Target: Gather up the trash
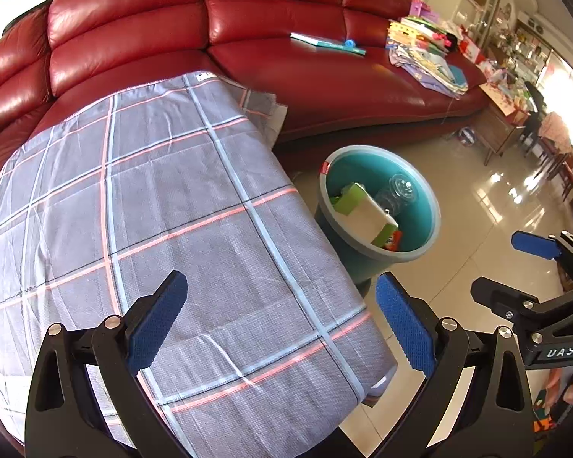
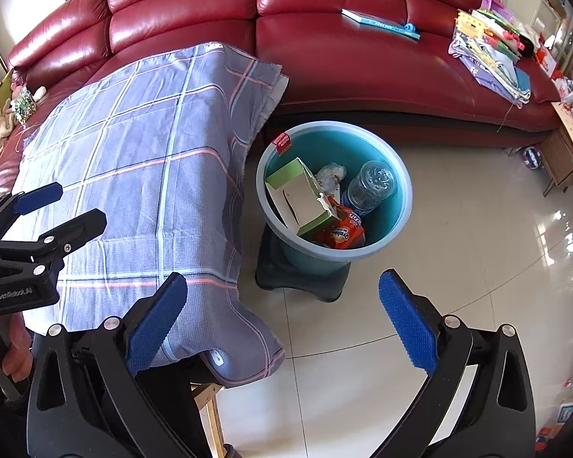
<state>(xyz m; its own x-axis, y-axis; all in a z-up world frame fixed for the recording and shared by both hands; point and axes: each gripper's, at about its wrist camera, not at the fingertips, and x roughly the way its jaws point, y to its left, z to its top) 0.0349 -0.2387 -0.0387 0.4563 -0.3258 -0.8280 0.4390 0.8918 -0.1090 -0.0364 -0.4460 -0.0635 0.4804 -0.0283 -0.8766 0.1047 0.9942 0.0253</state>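
A teal bucket (image 2: 397, 198) stands on a dark stool (image 2: 301, 278) on the floor beside the table. It holds a green and white carton (image 2: 298, 194), a clear plastic bottle (image 2: 370, 187), an orange wrapper (image 2: 340, 233) and crumpled paper (image 2: 330, 173). The bucket also shows in the left wrist view (image 1: 424, 213). My left gripper (image 1: 282, 320) is open and empty above the plaid tablecloth (image 1: 152, 198). My right gripper (image 2: 282, 320) is open and empty above the floor, just short of the bucket.
A red leather sofa (image 2: 363, 57) runs behind the table, with a book (image 2: 378, 23) and a pile of cloth and papers (image 2: 492, 53) on it. Soft toys (image 2: 0, 122) lie at the far left. The floor (image 2: 458, 267) is glossy tile. Furniture (image 1: 508, 129) crowds the far right.
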